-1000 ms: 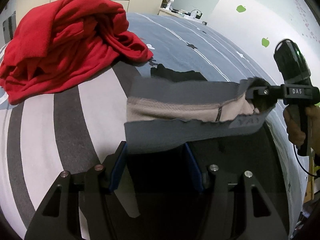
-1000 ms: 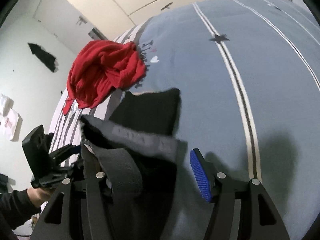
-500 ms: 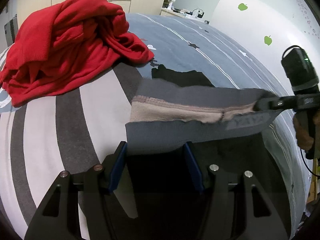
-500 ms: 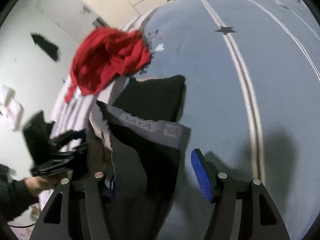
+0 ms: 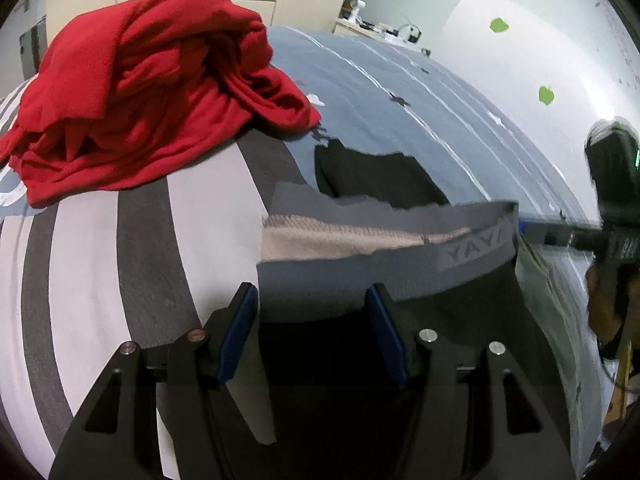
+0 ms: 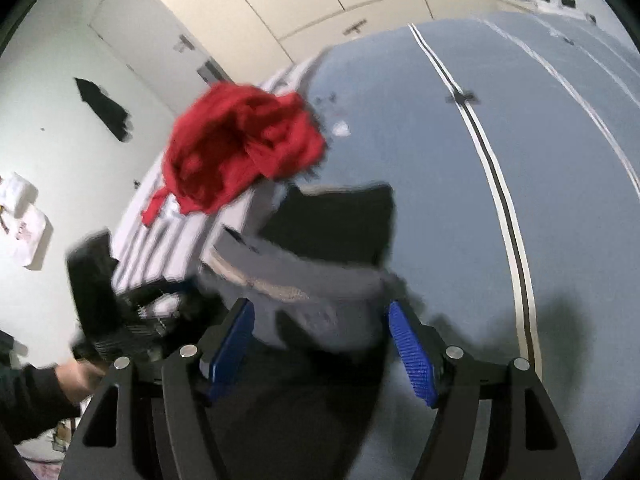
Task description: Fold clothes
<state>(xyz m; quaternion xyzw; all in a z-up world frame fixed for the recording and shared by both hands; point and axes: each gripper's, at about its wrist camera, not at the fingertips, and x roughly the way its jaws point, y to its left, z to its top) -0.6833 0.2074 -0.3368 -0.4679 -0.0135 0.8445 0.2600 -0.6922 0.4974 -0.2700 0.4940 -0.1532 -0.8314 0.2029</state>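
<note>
In the left wrist view, our left gripper (image 5: 312, 330) has the grey waistband (image 5: 400, 240) of the dark shorts (image 5: 384, 178) between its jaws, though contact is unclear, stretching the band toward the right gripper (image 5: 560, 236) so it hangs flat above the striped bedspread (image 5: 200, 208). In the blurred right wrist view, our right gripper (image 6: 322, 344) is opening with the band loose between its blue pads (image 6: 412, 354), apparently to release or regrip, while the red garment (image 6: 240, 144) waits crumpled beyond.

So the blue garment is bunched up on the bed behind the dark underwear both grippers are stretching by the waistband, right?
One thing is off: the bunched garment is red, not blue, as the left wrist view shows. It does lie bunched on the bed, behind the dark underwear stretched between the left gripper and the right gripper.
</note>
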